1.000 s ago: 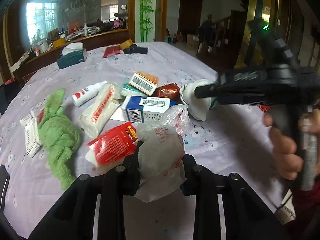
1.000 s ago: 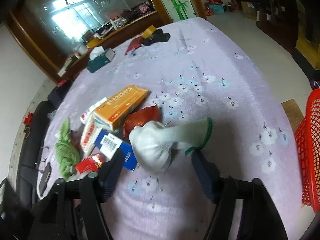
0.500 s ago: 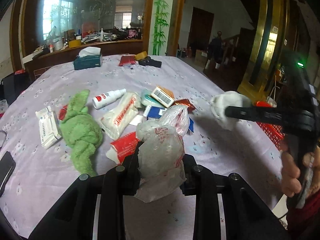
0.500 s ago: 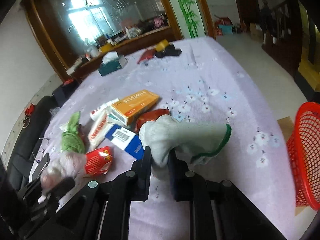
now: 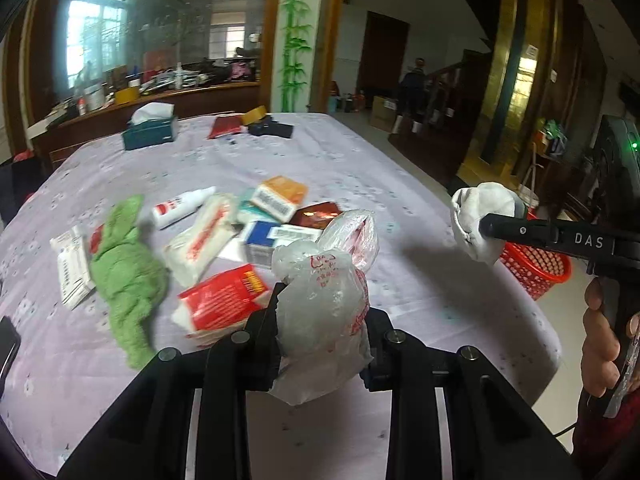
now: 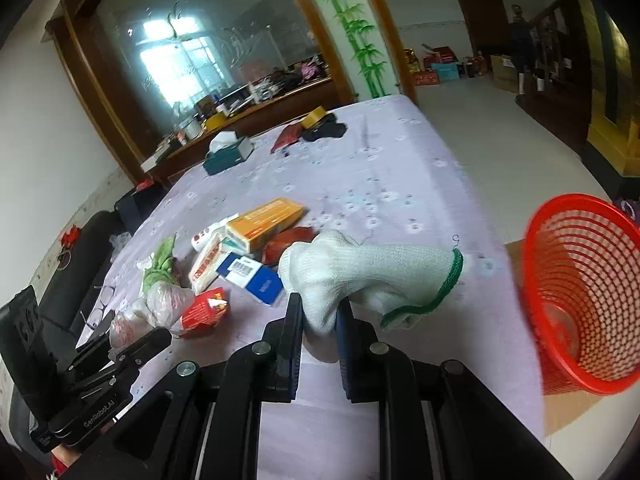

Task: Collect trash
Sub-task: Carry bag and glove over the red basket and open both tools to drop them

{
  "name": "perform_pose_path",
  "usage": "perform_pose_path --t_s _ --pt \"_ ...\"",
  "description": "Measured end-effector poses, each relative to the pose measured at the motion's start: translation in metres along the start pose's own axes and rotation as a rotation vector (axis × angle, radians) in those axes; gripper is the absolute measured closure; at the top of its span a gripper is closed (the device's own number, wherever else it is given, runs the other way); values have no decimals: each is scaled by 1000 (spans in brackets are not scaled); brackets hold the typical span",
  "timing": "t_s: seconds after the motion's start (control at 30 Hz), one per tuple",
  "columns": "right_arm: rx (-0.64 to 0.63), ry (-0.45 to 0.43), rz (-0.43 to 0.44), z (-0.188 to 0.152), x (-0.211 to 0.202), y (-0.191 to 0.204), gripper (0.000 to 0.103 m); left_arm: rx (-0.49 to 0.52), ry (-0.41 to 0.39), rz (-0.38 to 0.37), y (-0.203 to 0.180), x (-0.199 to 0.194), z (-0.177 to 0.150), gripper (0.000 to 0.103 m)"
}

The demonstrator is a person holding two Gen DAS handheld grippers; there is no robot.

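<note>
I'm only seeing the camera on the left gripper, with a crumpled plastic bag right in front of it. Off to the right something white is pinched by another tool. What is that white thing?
Observer: A white knit glove with a green cuff, clamped in the right gripper.
Operator: And that bit of red mesh behind it?
Observer: A red basket standing on the floor past the table edge; its open top tilts toward the right camera.
Operator: Anything in it?
Observer: Something pale seems to lie at the bottom, but I cannot make it out.
</note>
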State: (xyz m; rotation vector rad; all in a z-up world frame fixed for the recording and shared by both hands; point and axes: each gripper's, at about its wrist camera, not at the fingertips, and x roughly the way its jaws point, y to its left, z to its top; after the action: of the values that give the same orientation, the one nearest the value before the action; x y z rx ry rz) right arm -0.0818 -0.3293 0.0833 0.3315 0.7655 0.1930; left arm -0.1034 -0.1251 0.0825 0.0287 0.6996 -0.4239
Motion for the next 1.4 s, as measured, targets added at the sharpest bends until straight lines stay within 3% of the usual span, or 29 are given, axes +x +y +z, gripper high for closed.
perform_pose_path --t_s 0.17,0.47,0.67,0.87,0.97,1.0,1.03,1.1,1.13,1.17,1.4 --pt "48 -43 -29 1 -30 -30 86 60 8 -61 -37 9 13 75" --pt "184 -126 -170 8 -81 -112 86 161 60 -228 -126 49 44 75" --pt "281 -127 -187 12 -91 -161 86 213 104 -322 -189 84 62 75" --pt "360 -130 -181 12 -95 -197 86 235 150 -369 -238 123 79 75" --pt "393 -134 -182 13 -96 -214 84 231 166 -386 -252 136 83 73" --pt "401 -134 -184 12 -97 -219 84 230 170 -388 -254 140 85 67" --pt "413 -134 -185 12 -96 -224 82 224 172 -387 -257 145 86 55" --pt "437 -121 -194 12 -94 -233 66 217 165 -387 -257 147 85 44" --pt "447 -121 -187 11 -94 -235 51 218 159 -386 -257 146 85 44" --pt "453 -127 -178 11 -95 -236 48 219 157 -387 -256 146 85 44" --pt "415 -161 -171 8 -109 -221 48 188 149 -362 -225 127 78 42"
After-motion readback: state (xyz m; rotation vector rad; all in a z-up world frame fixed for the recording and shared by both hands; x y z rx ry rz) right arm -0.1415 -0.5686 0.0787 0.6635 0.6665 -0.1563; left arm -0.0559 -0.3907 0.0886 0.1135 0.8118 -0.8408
